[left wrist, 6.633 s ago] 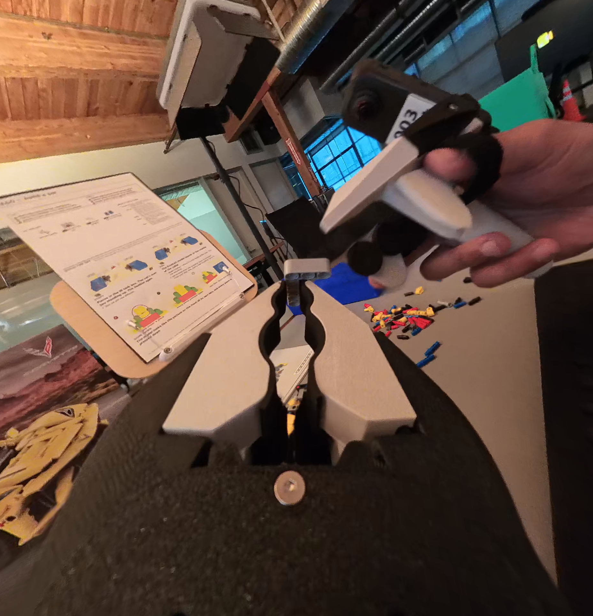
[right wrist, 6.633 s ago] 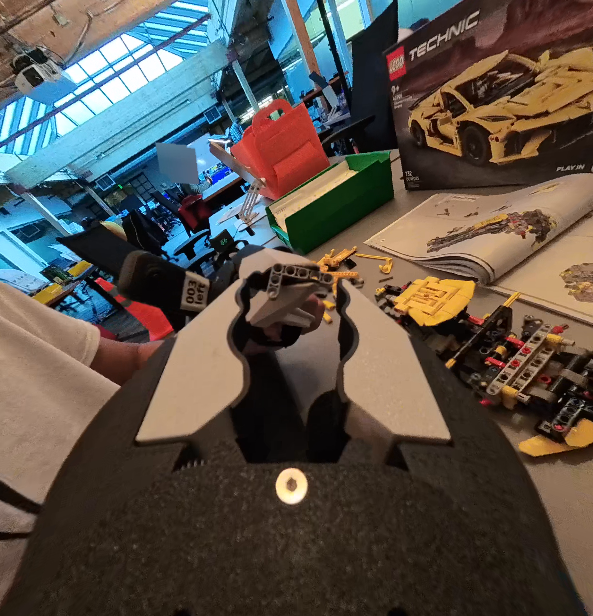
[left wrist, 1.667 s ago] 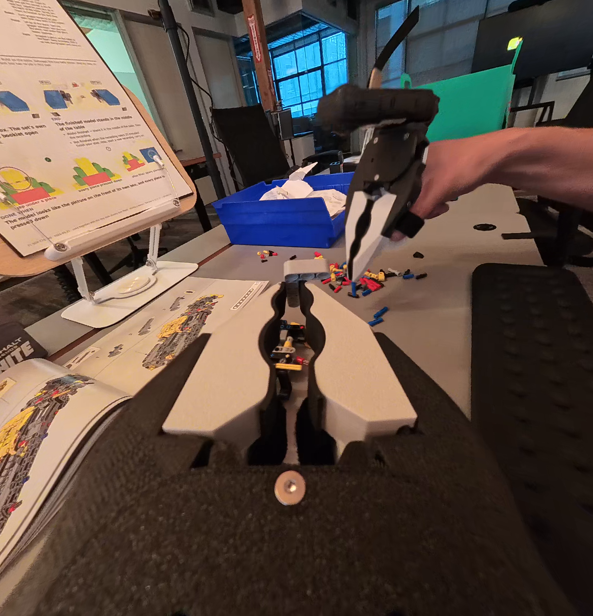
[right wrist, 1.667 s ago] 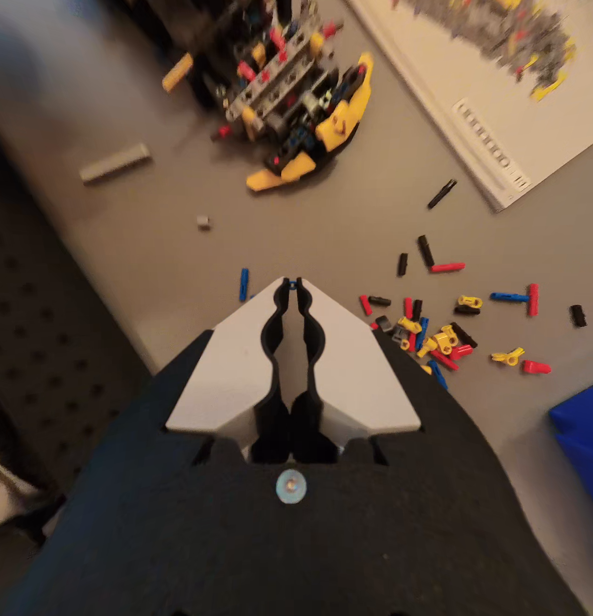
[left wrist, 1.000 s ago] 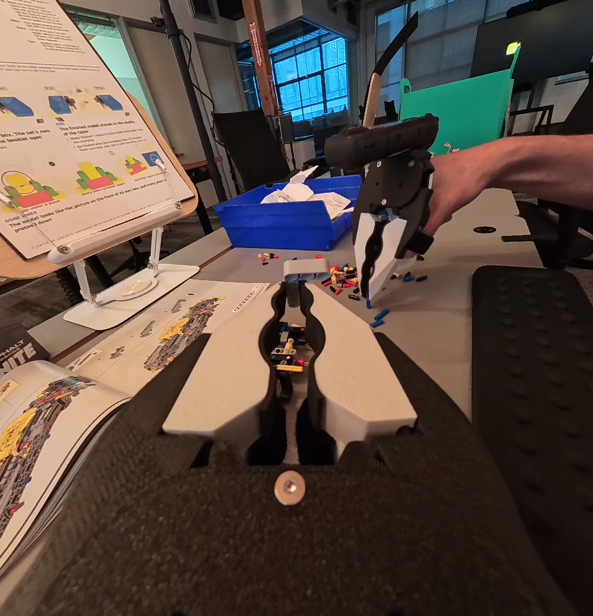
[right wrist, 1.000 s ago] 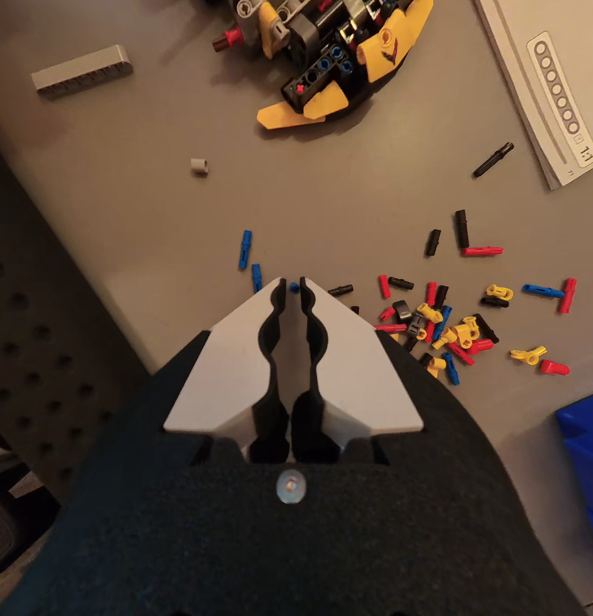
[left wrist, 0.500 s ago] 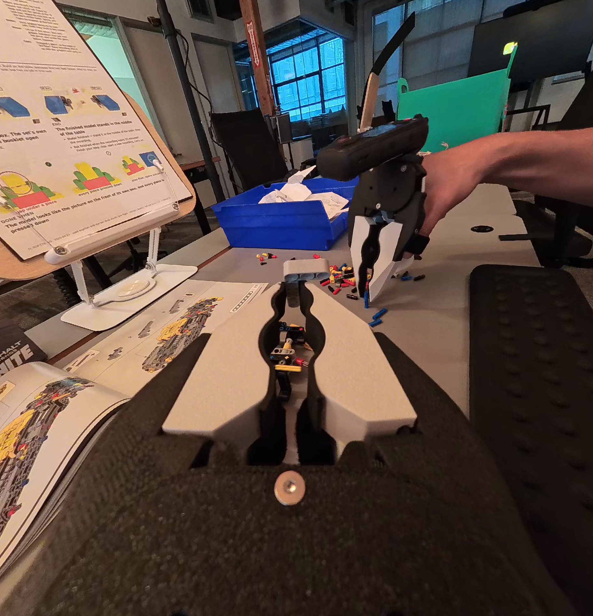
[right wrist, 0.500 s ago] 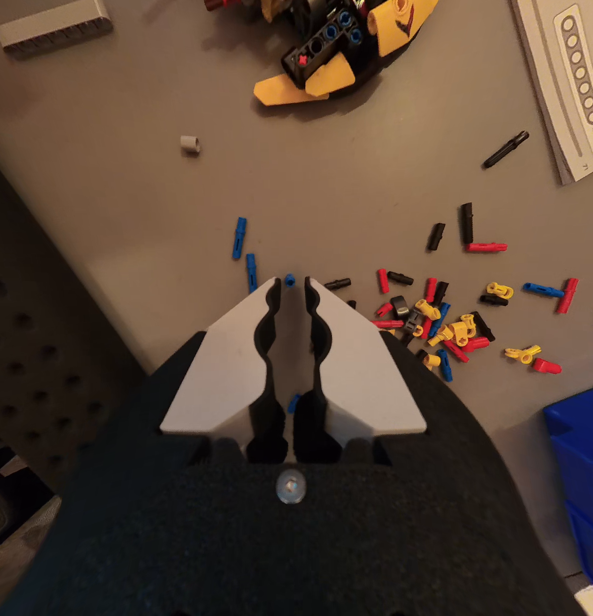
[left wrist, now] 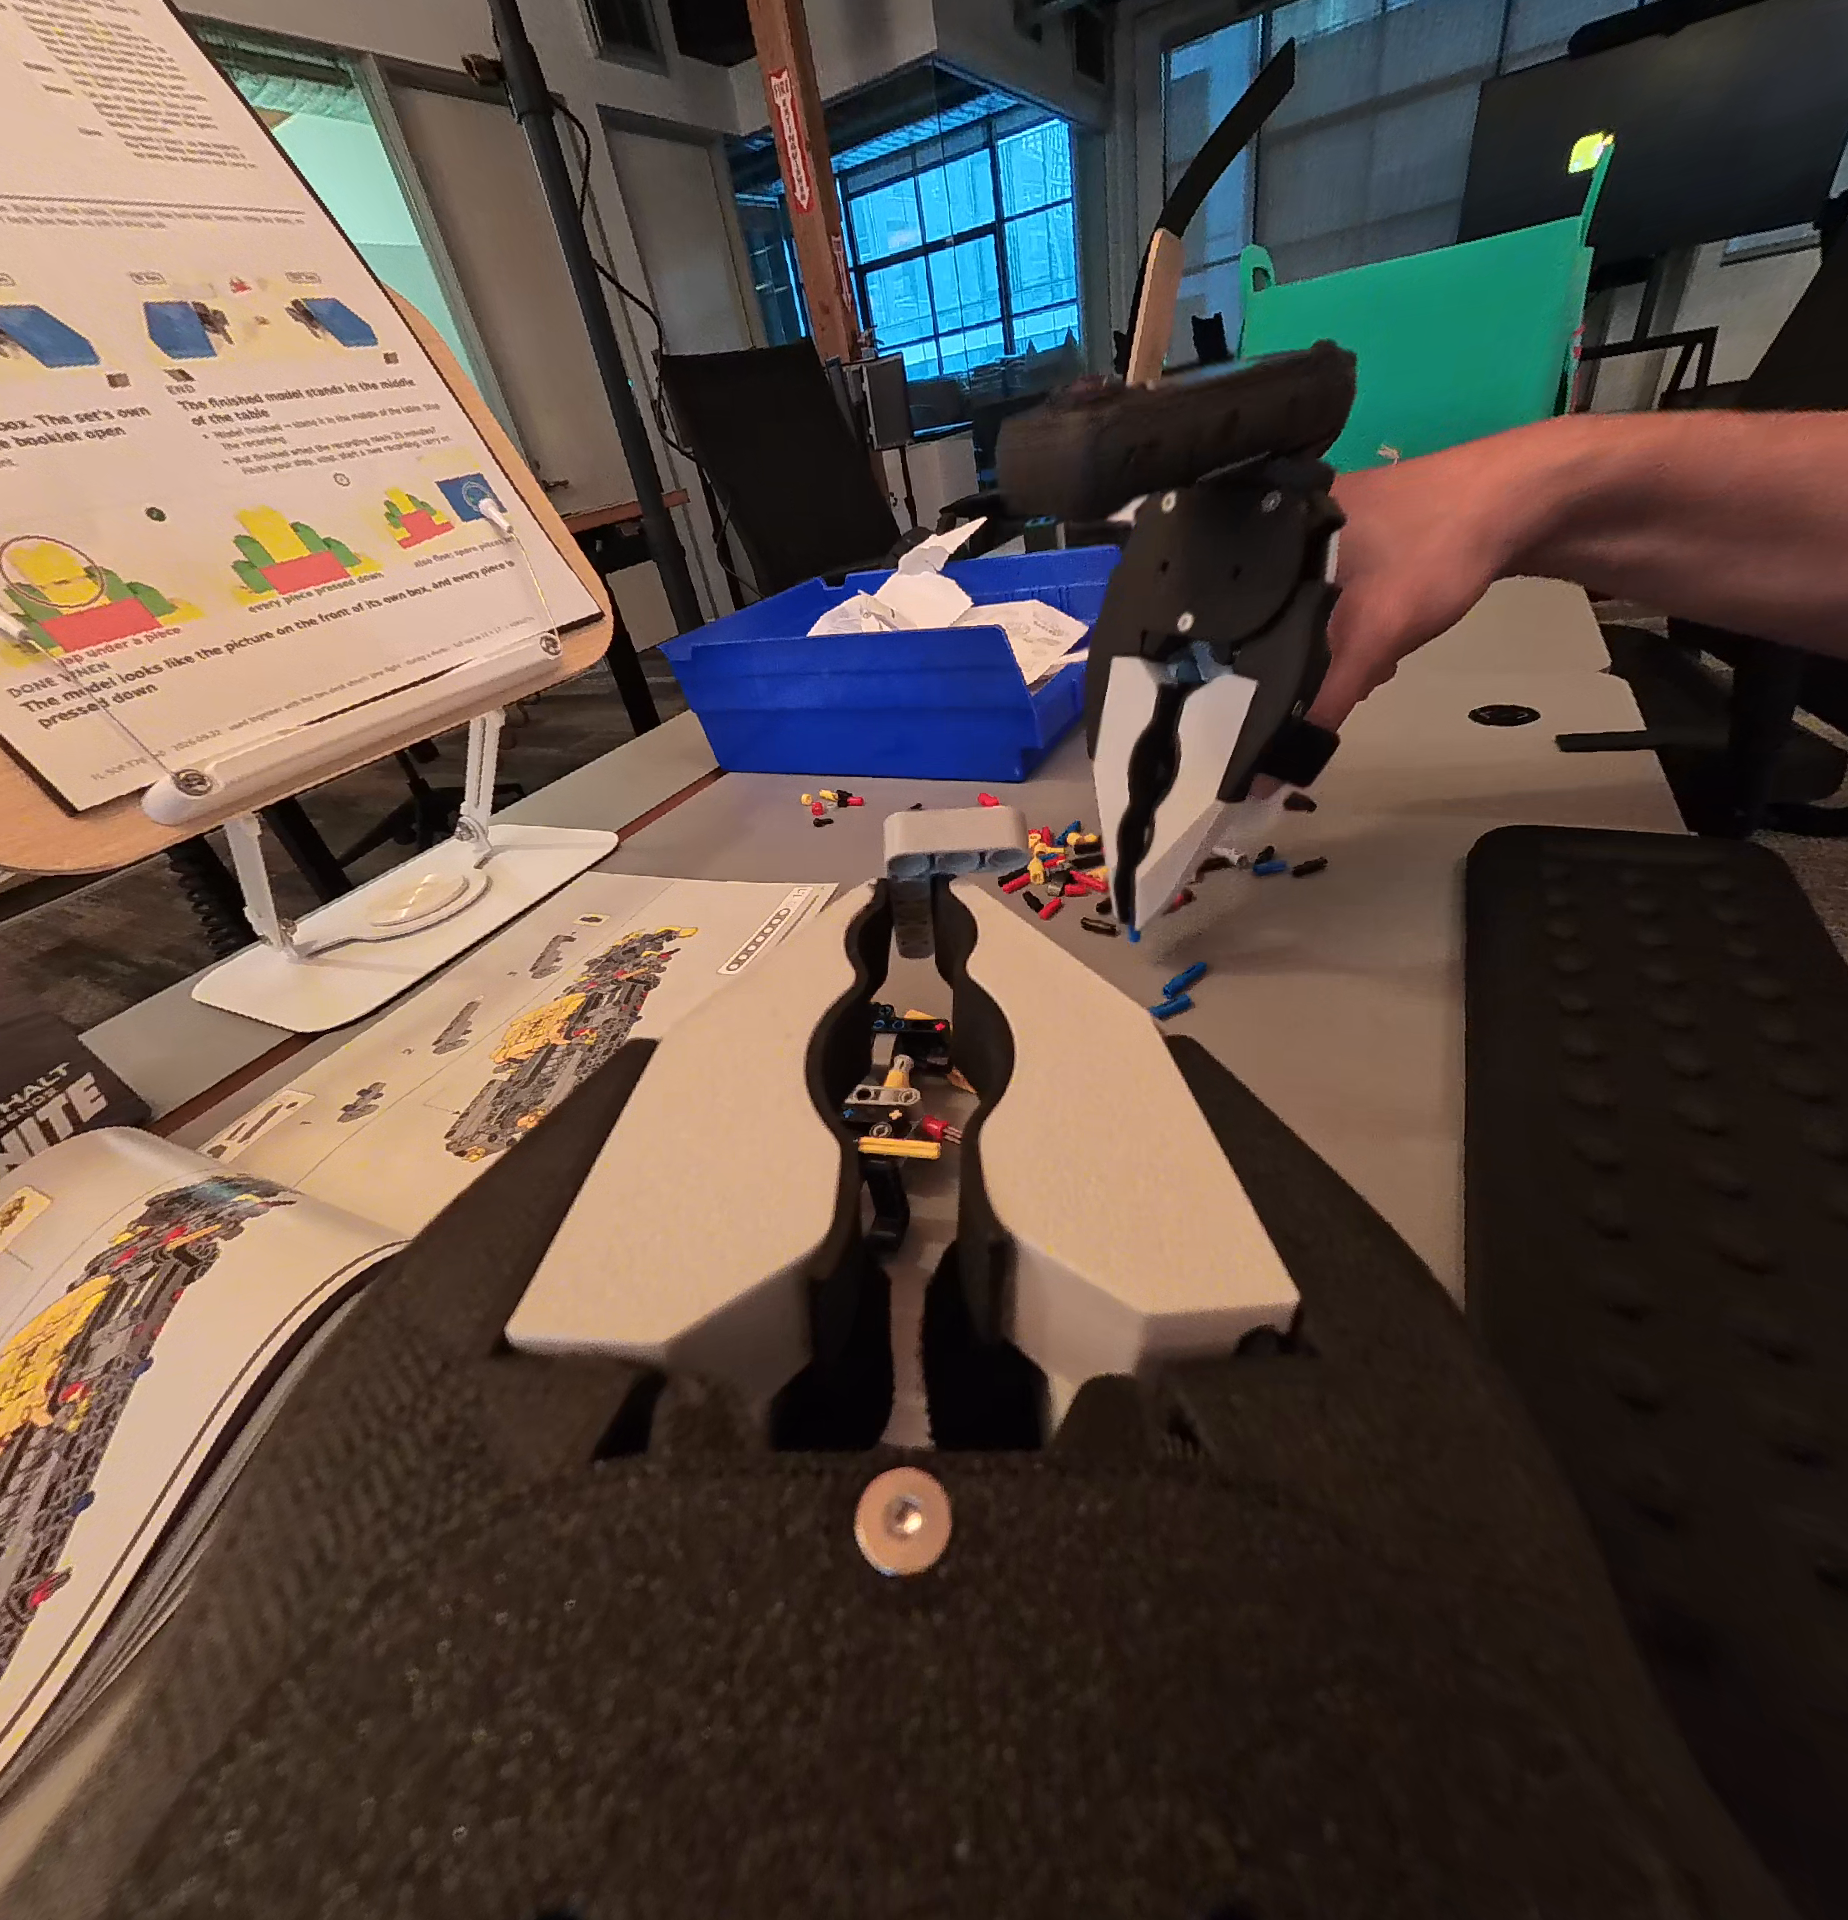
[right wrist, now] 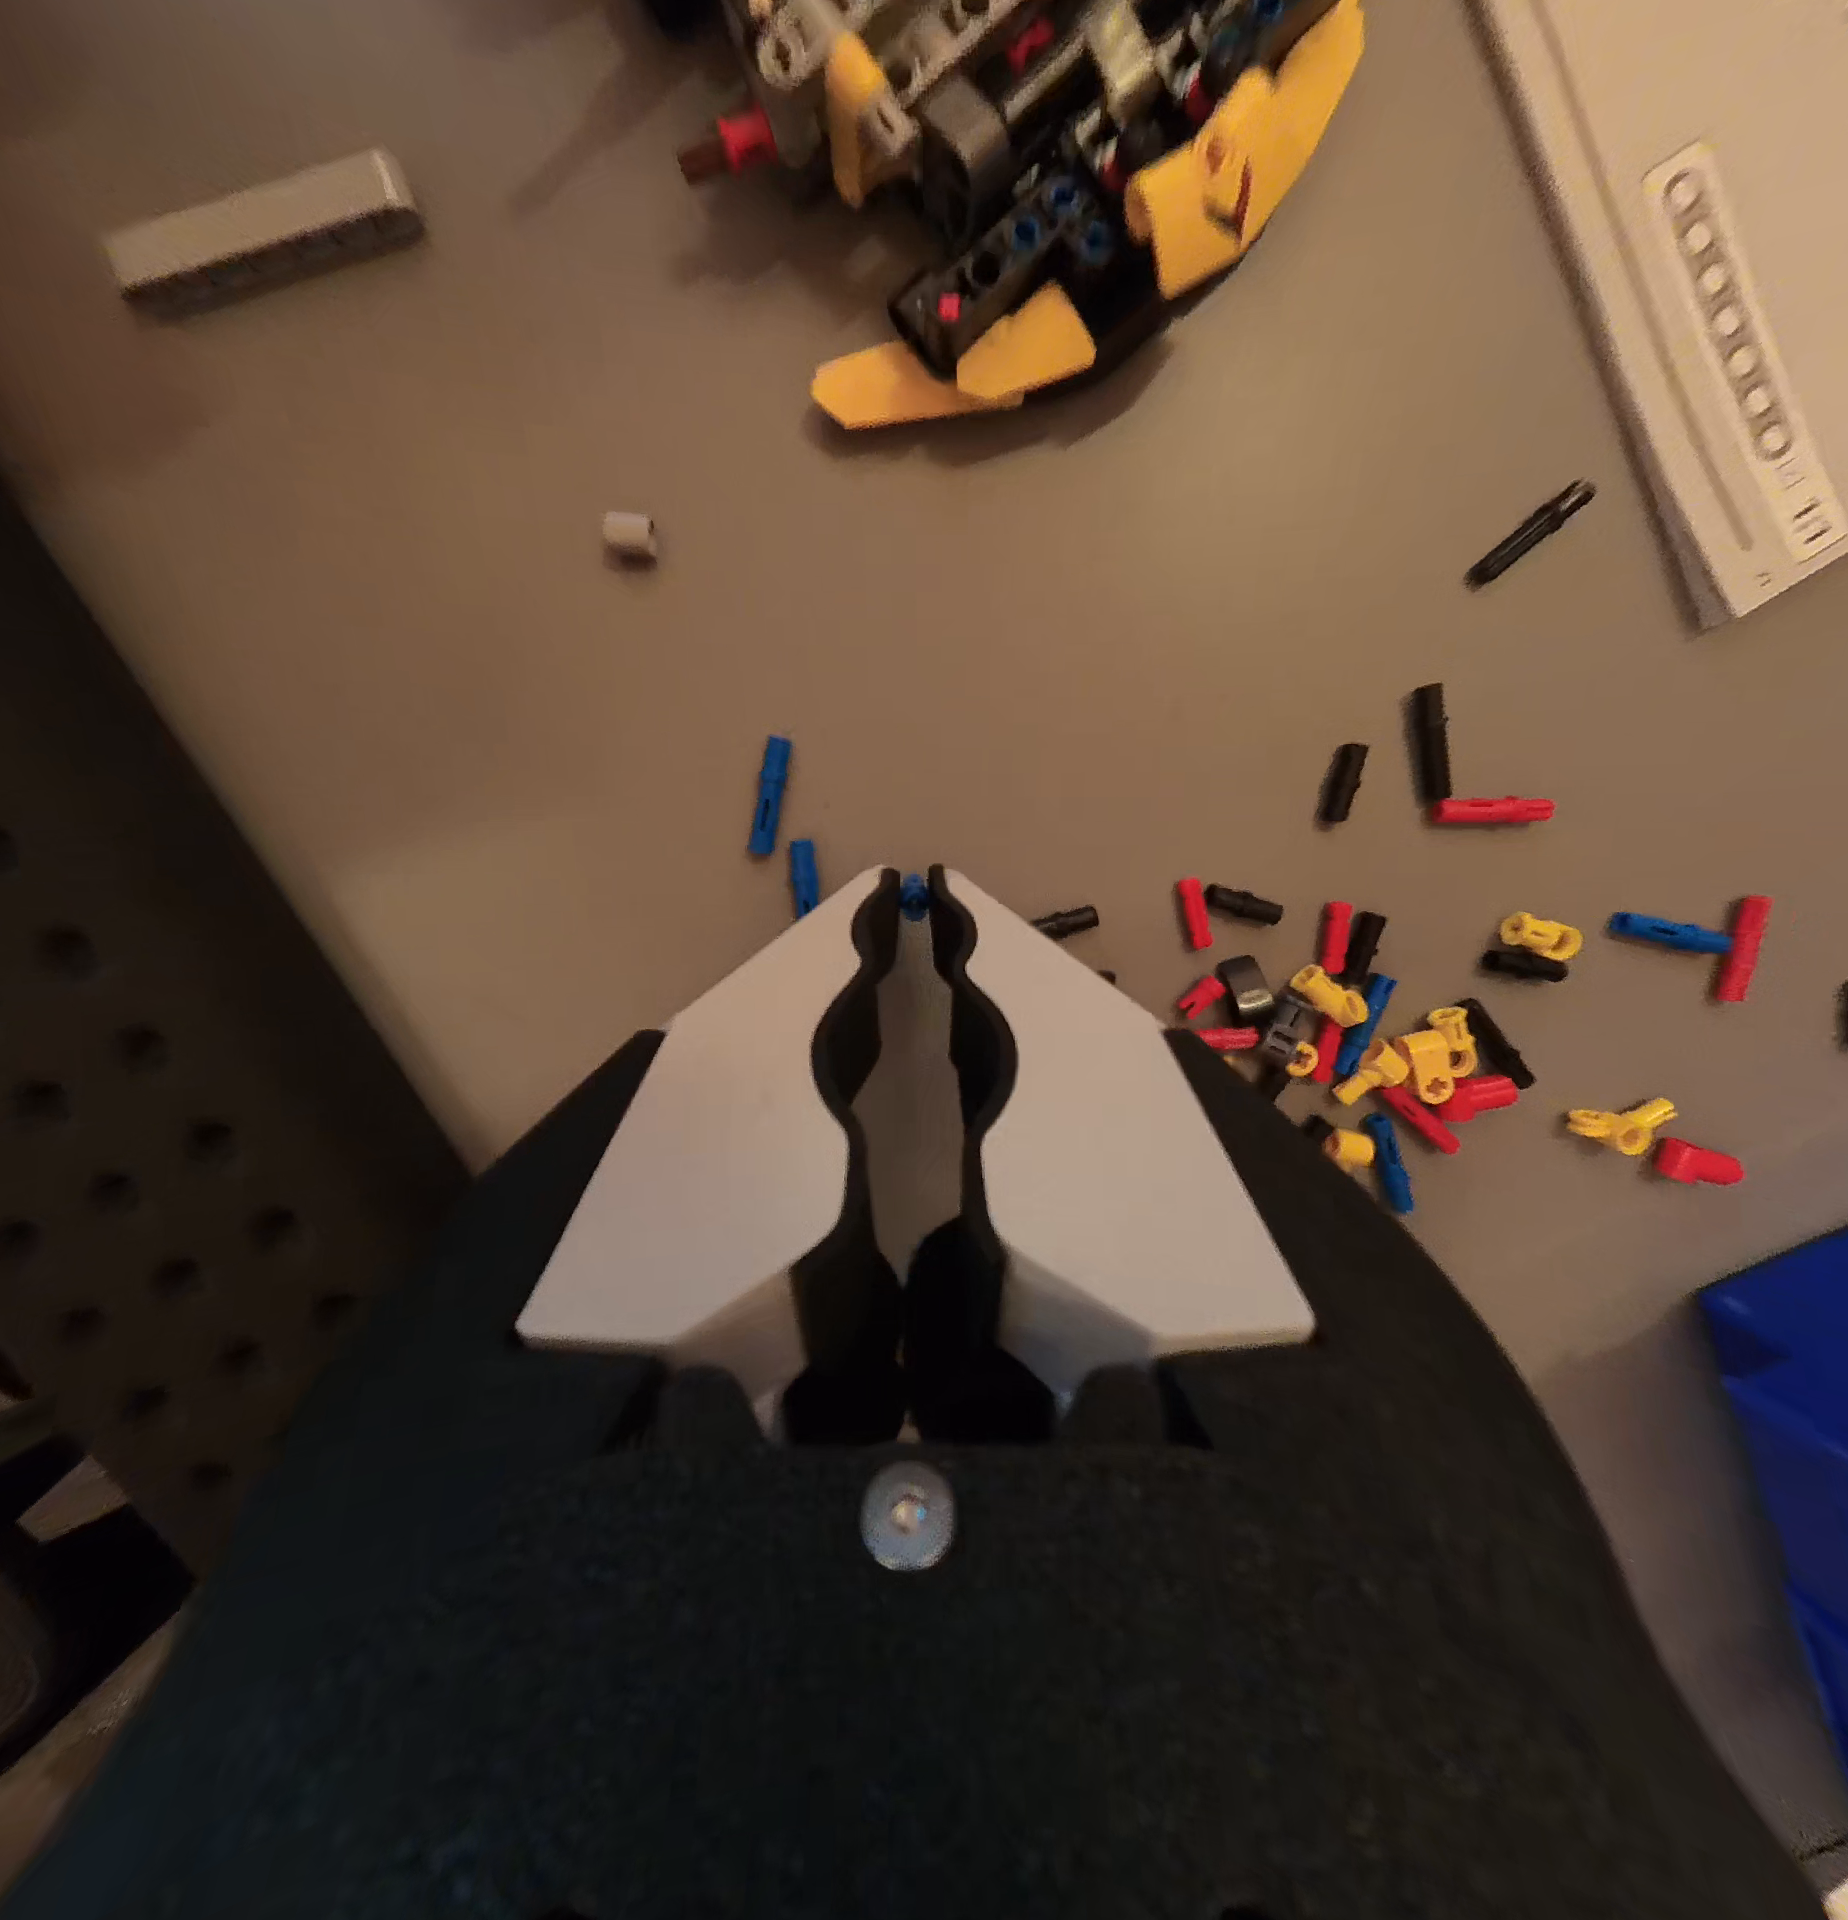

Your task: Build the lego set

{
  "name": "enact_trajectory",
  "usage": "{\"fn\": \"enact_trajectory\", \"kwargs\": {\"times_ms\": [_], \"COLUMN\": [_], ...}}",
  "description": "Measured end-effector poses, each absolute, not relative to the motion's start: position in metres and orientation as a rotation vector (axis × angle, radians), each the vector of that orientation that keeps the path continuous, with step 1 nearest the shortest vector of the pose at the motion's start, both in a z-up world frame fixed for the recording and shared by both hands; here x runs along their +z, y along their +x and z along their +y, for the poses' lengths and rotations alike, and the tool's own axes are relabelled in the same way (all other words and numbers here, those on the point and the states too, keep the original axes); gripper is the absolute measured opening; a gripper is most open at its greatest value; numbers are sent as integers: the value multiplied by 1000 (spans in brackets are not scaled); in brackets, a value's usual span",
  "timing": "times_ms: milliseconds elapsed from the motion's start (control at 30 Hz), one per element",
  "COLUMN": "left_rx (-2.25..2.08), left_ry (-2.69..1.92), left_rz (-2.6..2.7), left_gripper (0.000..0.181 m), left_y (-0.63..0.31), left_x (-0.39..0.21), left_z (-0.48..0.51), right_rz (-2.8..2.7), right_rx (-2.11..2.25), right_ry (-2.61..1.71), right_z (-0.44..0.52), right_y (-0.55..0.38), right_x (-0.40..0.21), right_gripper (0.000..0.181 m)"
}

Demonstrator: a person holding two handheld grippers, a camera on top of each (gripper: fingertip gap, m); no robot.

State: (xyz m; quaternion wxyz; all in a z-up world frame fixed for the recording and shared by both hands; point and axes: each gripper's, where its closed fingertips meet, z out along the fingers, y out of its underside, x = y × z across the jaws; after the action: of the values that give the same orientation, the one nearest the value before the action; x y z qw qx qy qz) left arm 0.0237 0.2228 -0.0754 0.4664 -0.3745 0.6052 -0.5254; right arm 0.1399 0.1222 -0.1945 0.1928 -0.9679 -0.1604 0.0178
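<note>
Pinched at frame centre, the right gripper [right wrist: 912,891] holds a blue pin [right wrist: 912,896] above the grey table [right wrist: 484,644]. Low in its own view, the left gripper [left wrist: 918,906] clamps a grey beam [left wrist: 956,840]. Upper right, a hand [left wrist: 1408,582] angles downward; beyond, a blue bin [left wrist: 868,696].

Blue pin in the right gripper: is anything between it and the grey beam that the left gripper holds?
Nothing visible. The right gripper holds the blue pin above the table; open air lies between it and the grey beam in the left gripper.
</note>
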Motion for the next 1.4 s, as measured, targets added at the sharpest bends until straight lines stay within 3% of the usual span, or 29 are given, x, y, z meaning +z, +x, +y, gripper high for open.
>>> {"fn": "enact_trajectory", "kwargs": {"times_ms": [133,300,433,967,1400], "left_rx": [-1302,-1337,-1407,-1434,-1153], "left_ry": [-923,-904,-868,-796,-674], "left_rz": [1474,1427,1374,1372,1529], "left_gripper": [7,7,7,7,7], "left_y": [23,21,16,12,17], "left_x": [-74,-66,-55,-51,-77], "left_z": [224,227,227,220,209], "right_rz": [-428,-341,-265,-345,-478], "right_rx": [61,400,624,776,708], "right_ry": [-2495,-1909,-1638,-1510,-1739], "right_z": [146,184,207,223,214], "right_y": [124,70,45,2,5], "right_x": [-152,-58,-33,-35,-66], "right_gripper": [4,4,4,4,4]}}
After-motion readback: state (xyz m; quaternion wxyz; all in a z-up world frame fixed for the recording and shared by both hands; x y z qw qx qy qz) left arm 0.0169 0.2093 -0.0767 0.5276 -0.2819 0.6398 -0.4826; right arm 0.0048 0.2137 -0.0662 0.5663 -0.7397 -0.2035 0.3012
